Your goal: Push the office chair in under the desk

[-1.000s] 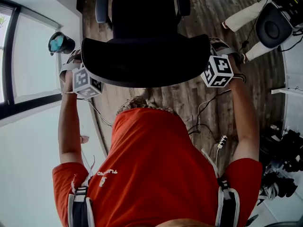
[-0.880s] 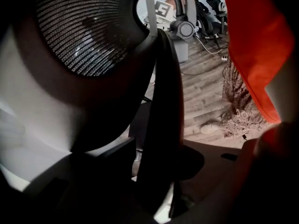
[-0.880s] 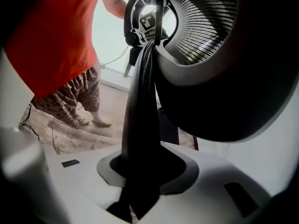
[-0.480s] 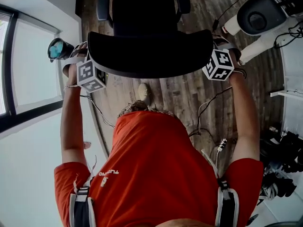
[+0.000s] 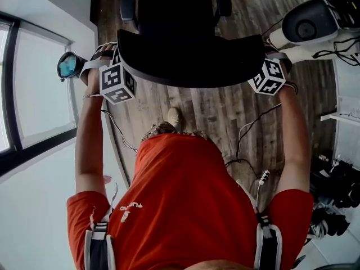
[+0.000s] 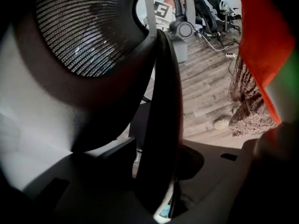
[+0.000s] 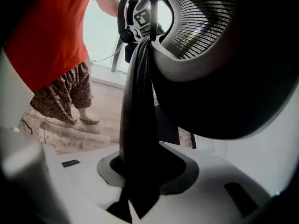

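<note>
From overhead, the black mesh-backed office chair stands on the brown wood-plank floor, straight ahead of the person in the red shirt, its seat on the side away from them. The left gripper is at the backrest's left end and the right gripper at its right end. A second ago the chair sat closer to the person. It has since rolled away from them, both grippers have gone with it, and the arms are now stretched out longer. More bare floor shows behind the backrest, and a light shoe has come into sight there.

In the left gripper view, the dark side rim of the backrest runs down between the two pale jaws, which are clamped on it. The grey mesh panel fills the upper left.

In the right gripper view, the opposite rim sits between the jaws in the same way, and they grip it firmly.
</note>
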The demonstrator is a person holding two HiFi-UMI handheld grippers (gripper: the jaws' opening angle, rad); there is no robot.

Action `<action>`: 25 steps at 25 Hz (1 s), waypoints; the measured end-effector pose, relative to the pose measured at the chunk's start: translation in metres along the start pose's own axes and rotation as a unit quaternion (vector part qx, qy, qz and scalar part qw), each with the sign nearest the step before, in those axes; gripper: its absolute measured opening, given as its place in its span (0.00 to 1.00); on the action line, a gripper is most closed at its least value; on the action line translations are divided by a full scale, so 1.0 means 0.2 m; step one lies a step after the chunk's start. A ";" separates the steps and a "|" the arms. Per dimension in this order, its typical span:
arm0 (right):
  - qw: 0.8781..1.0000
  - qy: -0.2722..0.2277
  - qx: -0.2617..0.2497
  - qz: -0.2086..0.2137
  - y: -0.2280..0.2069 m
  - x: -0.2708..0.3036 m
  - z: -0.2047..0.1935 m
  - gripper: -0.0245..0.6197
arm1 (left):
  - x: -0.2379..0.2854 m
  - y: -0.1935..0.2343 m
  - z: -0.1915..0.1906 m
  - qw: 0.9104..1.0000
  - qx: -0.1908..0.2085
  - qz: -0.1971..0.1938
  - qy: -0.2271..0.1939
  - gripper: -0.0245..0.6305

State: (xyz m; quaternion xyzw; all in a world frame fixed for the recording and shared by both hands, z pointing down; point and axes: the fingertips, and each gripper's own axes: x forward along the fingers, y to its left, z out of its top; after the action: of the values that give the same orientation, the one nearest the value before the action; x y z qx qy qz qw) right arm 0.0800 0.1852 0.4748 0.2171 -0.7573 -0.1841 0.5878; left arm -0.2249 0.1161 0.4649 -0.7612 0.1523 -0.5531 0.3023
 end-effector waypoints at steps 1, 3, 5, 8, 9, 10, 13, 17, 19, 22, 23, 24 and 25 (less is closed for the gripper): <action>1.000 0.001 0.001 0.000 -0.03 0.02 0.00 0.25 | 0.02 0.03 -0.02 1.000 0.001 -0.001 -0.001 0.31; 1.000 0.003 0.003 0.002 -0.08 0.07 0.00 0.25 | 0.07 0.08 -0.05 1.000 0.001 -0.003 -0.001 0.31; 1.000 0.005 0.006 0.002 -0.14 0.10 0.00 0.25 | 0.10 0.13 -0.06 1.000 0.002 -0.004 -0.001 0.31; 1.000 0.009 0.010 0.001 -0.22 0.14 -0.03 0.25 | 0.17 0.22 -0.06 1.000 0.005 -0.003 -0.003 0.31; 1.000 0.011 0.011 0.002 -0.25 0.15 -0.04 0.25 | 0.19 0.24 -0.06 1.000 0.005 -0.004 -0.003 0.31; 1.000 0.011 0.012 0.003 -0.27 0.17 -0.05 0.25 | 0.21 0.27 -0.07 1.000 0.005 -0.005 -0.003 0.31; 1.000 0.012 0.013 0.005 -0.36 0.21 -0.08 0.25 | 0.26 0.34 -0.07 1.000 0.004 -0.005 -0.004 0.31; 1.000 0.012 0.014 0.006 -0.47 0.26 -0.12 0.25 | 0.34 0.44 -0.06 1.000 0.004 -0.002 -0.005 0.31; 1.000 0.011 0.014 0.006 -0.52 0.27 -0.15 0.25 | 0.37 0.50 -0.04 1.000 0.006 0.001 -0.007 0.31; 1.000 0.007 0.014 0.003 -0.60 0.31 -0.18 0.25 | 0.43 0.58 -0.02 1.000 0.008 0.005 -0.010 0.31; 1.000 0.006 0.014 0.002 -0.63 0.33 -0.19 0.25 | 0.45 0.60 -0.03 1.000 0.007 0.003 -0.008 0.31; 1.000 0.005 0.011 0.003 -0.66 0.36 -0.20 0.25 | 0.48 0.62 -0.04 1.000 0.005 -0.002 -0.005 0.31; 1.000 0.005 0.007 0.004 -0.69 0.38 -0.22 0.25 | 0.50 0.64 -0.04 1.000 0.003 -0.009 -0.003 0.30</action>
State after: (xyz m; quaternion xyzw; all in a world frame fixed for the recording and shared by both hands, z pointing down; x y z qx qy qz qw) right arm 0.1212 0.0278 0.4725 0.2189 -0.7567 -0.1755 0.5905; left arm -0.1850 -0.0413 0.4624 -0.7631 0.1433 -0.5541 0.3003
